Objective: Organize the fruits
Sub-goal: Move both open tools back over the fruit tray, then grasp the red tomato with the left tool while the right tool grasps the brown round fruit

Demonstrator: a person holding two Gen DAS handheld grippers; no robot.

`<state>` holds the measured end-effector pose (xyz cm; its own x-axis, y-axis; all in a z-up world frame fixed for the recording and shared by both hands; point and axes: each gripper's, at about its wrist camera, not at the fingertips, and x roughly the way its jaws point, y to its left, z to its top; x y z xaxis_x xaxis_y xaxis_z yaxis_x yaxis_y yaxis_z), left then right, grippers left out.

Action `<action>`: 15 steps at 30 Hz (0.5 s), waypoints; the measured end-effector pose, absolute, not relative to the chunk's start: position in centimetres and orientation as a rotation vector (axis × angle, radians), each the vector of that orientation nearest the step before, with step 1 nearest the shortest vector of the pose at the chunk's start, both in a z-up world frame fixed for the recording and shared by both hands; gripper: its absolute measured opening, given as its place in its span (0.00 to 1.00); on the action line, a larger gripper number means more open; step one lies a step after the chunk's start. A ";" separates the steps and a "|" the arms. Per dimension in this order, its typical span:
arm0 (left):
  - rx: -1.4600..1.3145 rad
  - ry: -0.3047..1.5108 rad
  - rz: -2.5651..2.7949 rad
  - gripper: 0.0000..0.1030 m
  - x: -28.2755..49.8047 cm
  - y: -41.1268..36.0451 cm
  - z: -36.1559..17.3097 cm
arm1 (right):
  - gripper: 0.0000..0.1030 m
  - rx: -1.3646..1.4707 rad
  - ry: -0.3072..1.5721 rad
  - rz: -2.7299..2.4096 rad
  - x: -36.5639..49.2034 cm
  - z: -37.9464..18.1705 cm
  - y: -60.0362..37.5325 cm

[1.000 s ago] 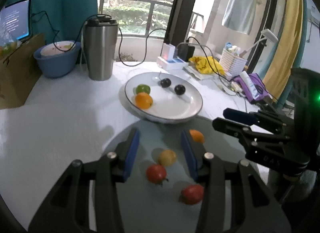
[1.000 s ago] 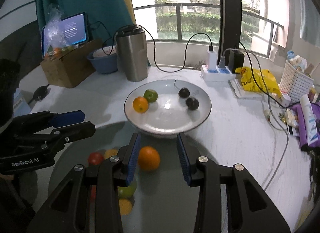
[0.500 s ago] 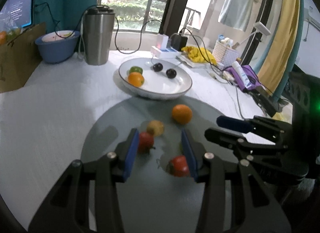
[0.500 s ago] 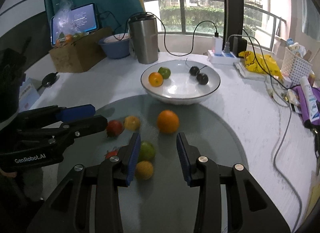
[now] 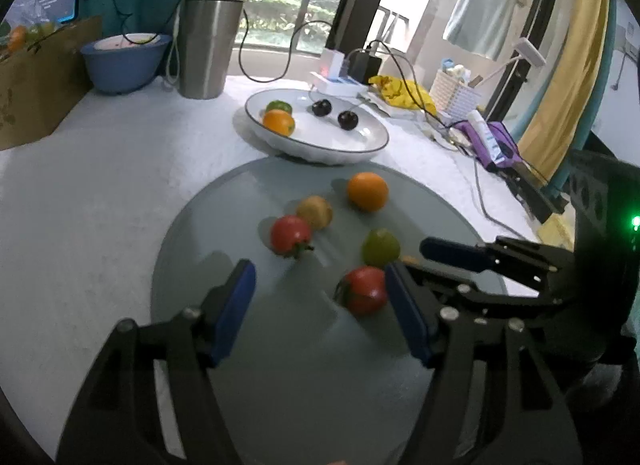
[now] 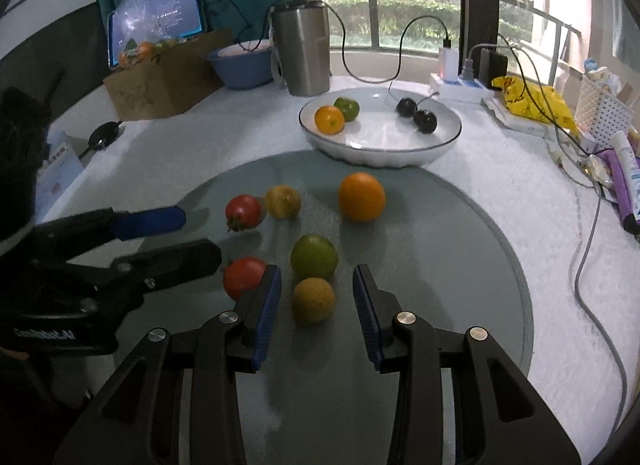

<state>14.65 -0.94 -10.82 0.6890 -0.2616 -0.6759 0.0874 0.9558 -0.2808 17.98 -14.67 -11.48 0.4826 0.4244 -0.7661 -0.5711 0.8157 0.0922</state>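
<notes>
On the round glass turntable (image 6: 460, 265) lie two red tomatoes (image 6: 244, 211) (image 6: 243, 276), a yellowish fruit (image 6: 283, 201), an orange (image 6: 362, 197), a green fruit (image 6: 314, 257) and a brownish-yellow fruit (image 6: 313, 300). The white bowl (image 6: 380, 153) behind holds an orange, a green fruit and two dark cherries. My right gripper (image 6: 316, 311) is open, its pads either side of the brownish-yellow fruit. My left gripper (image 5: 320, 313) is open and empty, low over the glass, with a tomato (image 5: 365, 295) by its right pad; it also shows in the right wrist view (image 6: 192, 237).
A steel tumbler (image 6: 302, 51), a blue bowl (image 6: 240, 65) and a cardboard box (image 6: 168, 77) with a tablet stand at the back. A power strip (image 6: 460, 83) with cables, a yellow bag (image 6: 528, 101), a white basket (image 6: 604, 109) and tubes lie at the right.
Both grippers have pulled back toward me from the bowl. More fruits have come into view, and the brownish-yellow fruit now lies between my right pads.
</notes>
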 end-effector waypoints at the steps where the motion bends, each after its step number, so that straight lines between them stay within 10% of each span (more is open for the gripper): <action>1: -0.235 0.790 -0.197 0.67 14.6 -1.0 -10.9 | 0.38 -0.190 0.884 0.615 17.9 -11.7 -14.6; 15: -0.188 0.841 -0.206 0.67 15.0 -3.1 -11.7 | 0.25 -0.166 0.904 0.656 18.0 -12.5 -15.6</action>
